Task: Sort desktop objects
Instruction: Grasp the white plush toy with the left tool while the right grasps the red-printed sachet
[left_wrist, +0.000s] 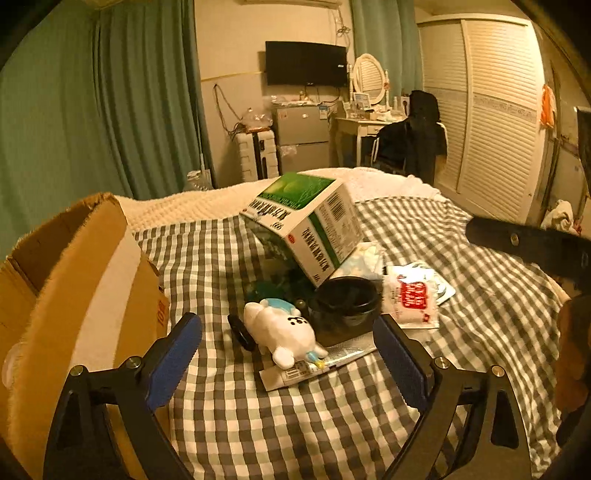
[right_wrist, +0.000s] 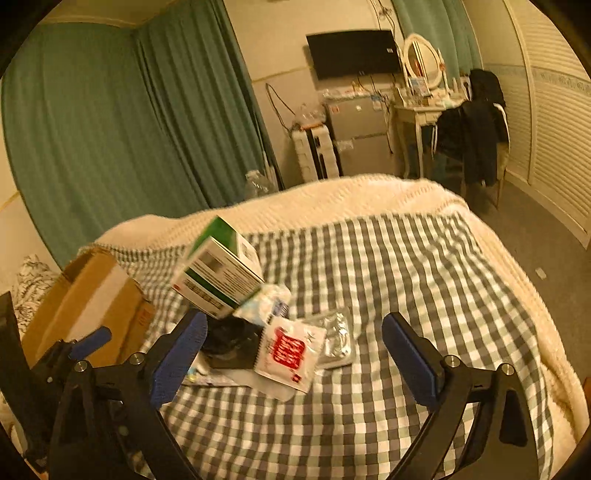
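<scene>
Clutter lies heaped on the grey-and-white checked bedspread (left_wrist: 295, 424), just ahead of both grippers: a white-and-green cardboard carton (left_wrist: 306, 225) tipped over a round black plastic tub (left_wrist: 345, 301), a white plush toy animal (left_wrist: 282, 332), a flat silver tube (left_wrist: 325, 363) and a white sachet with red print (right_wrist: 288, 354).

To start well, I would take one loose item off the edge of the pile (the plush toy looks easiest) rather than the leaning carton, then carry it to the open brown cardboard box (left_wrist: 85, 280), which sits to the left.

The left gripper (left_wrist: 288, 354) is spread wide and empty, the toy between its pads but untouched. The right gripper (right_wrist: 295, 354), equally wide, holds nothing, with the sachet lying between its fingers.
</scene>
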